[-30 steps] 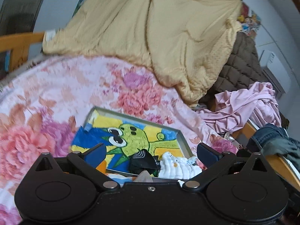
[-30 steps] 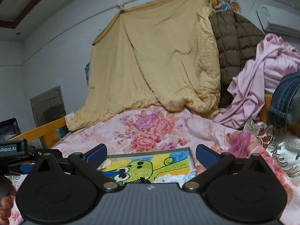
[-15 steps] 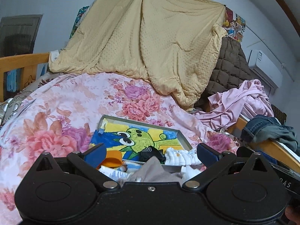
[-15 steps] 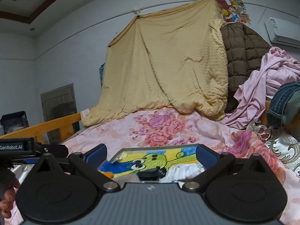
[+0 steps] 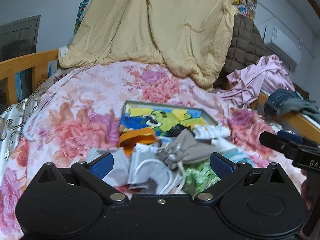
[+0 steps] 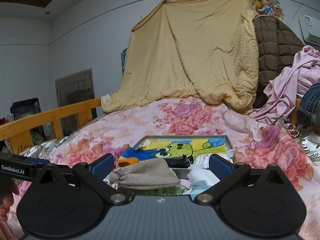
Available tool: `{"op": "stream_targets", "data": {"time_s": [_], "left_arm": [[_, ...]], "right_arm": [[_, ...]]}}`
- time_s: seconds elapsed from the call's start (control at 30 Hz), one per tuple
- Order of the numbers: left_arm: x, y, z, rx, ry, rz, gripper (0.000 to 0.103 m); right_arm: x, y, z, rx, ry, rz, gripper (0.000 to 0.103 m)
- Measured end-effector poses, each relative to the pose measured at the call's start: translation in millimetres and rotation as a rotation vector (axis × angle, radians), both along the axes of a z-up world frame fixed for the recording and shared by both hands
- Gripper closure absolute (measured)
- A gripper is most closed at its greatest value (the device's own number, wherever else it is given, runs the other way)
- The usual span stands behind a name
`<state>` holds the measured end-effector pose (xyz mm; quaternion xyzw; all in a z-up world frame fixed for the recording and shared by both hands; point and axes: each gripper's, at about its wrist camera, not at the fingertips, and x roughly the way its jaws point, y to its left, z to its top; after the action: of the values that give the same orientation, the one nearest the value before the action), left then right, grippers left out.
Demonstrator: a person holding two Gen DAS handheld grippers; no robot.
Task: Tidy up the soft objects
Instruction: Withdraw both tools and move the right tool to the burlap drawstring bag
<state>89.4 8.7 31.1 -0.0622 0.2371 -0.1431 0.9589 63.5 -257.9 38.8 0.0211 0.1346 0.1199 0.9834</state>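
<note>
Left wrist view: my left gripper point(image 5: 161, 163) is spread wide, nothing between the pads, hovering low over the pile of soft things on the floral quilt point(image 5: 84, 100). Nearest me is a white mask point(image 5: 148, 173) with its ear loops trailing, a green patterned cloth point(image 5: 200, 178) just beside it on the right, and a grey pouch point(image 5: 188, 146) lying on top of both with its drawstring hanging toward me. An orange piece point(image 5: 138, 138) sits just behind, at the tray's near edge, with a black item point(image 5: 176, 131) and white socks point(image 5: 210, 131) alongside — blurred, so I can't tell exactly what overlaps what.

Right wrist view: my right gripper point(image 6: 161, 164) is also spread and empty, lined up on the same pouch point(image 6: 146, 173) from lower down. I judge both tools are held open and low because I'm picking which piece to take first — the pouch is topmost, so likely that.

Past the pile lies the cartoon tray point(image 5: 208, 116), flat on the quilt, its far part bare; I'd guess it is the sorting spot, hence everything heaped at its near rim. Further back a yellow blanket point(image 5: 160, 30) hangs down the wall, a brown quilted coat point(image 6: 276, 46) and pink clothes point(image 6: 290, 88) heaped to its right, well apart from the pile.
</note>
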Motion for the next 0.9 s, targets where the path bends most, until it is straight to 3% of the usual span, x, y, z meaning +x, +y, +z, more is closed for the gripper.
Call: {"op": "stream_targets", "data": {"time_s": [0.27, 0.57, 0.9], "left_arm": [[5.8, -1.2, -5.2, 0.102, 0.021, -0.046, 0.001], [4.5, 6.6, -23.7, 0.049, 0.065, -0.039, 0.001], [9.6, 8.0, -28.9, 0.058, 0.103, -0.017, 0.001]], "right_arm": [[8.9, 10.5, -11.5, -0.044, 0.078, 0.018, 0.000], [9.4, 16.0, -23.8, -0.063, 0.192, -0.002, 0.000], [17.3, 21.3, -33.3, -0.101, 0.248, -0.009, 0.000]]}}
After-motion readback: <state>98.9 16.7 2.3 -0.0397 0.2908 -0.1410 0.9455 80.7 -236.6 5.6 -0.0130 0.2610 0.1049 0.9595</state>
